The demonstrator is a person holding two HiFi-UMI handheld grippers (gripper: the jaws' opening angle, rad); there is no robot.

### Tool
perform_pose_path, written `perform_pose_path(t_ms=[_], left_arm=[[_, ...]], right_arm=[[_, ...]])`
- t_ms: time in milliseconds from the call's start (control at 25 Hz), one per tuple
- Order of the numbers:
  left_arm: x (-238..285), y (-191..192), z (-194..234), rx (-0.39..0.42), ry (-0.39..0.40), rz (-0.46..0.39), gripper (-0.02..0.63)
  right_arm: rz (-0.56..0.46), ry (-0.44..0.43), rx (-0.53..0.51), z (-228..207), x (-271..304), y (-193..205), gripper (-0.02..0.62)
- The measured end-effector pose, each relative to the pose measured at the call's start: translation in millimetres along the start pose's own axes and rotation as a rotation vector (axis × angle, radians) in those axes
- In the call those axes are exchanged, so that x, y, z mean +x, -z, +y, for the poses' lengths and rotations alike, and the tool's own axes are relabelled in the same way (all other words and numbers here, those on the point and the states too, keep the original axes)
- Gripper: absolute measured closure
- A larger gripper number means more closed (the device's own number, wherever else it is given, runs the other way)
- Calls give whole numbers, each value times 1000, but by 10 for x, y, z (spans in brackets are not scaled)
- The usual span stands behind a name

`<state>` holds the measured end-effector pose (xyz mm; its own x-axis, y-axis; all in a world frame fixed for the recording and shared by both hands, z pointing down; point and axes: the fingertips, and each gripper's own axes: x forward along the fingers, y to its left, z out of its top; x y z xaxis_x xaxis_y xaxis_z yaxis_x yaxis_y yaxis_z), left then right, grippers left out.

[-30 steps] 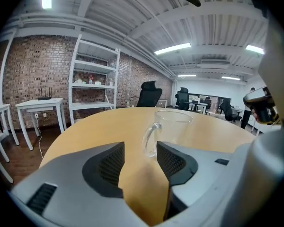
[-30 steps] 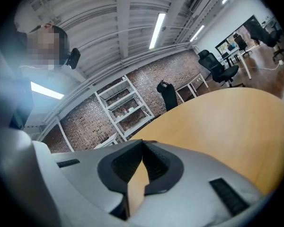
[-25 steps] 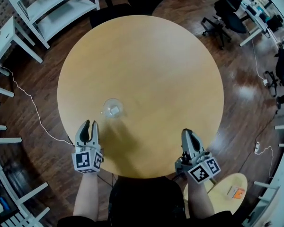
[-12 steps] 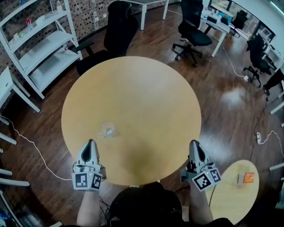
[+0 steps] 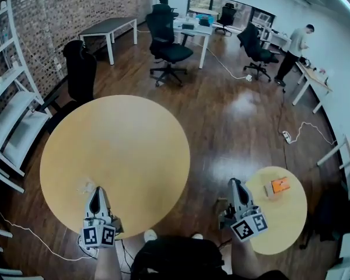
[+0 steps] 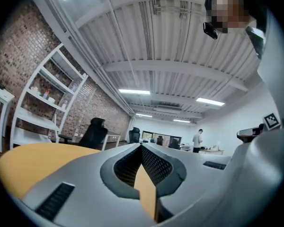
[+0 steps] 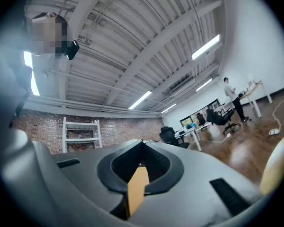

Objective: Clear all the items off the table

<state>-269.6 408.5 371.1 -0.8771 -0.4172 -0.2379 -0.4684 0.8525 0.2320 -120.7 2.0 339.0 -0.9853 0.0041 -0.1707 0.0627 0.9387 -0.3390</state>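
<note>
A small clear glass stands on the round wooden table, near its front edge. My left gripper is just right of the glass, apart from it, jaws shut on nothing. In the left gripper view the left gripper has its tips together, pointing up over the tabletop. My right gripper hovers off the table over the floor, between the big table and a small round side table. The right gripper is shut and empty too. An orange item lies on the side table.
White shelving stands at the left. Black office chairs and desks fill the back of the room. A person stands at a desk far right. A cable runs over the wooden floor.
The head view has swung up and right, so the table now sits at the left. The left gripper's jaws went from open to shut, with nothing taken. The glass stays on the table.
</note>
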Motion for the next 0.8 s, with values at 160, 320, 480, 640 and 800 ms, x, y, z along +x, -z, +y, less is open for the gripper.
perform_pose_path(t_ms=[160,320,480,640,800], left_arm=[[326,277,-1093,-86,180,19,602],[527,560,-2241,-126,365,33,602],[632,980,-3399,-196,554,96,602],[660,1389,-4523,-229,787,189,602],[706,1627,-5386,-272,988,250,603]], right_arm=[[-45,197,-43,-862,-938,-408,592],[-145,362,-77,-1537,-1859,-773,591],[-244,506,-132,-1936,-2783,-1048,591],[-298,716,-170,-2116,-3627,-1176,592],[-350,932,-164,-2158,-4338,-1105,591]])
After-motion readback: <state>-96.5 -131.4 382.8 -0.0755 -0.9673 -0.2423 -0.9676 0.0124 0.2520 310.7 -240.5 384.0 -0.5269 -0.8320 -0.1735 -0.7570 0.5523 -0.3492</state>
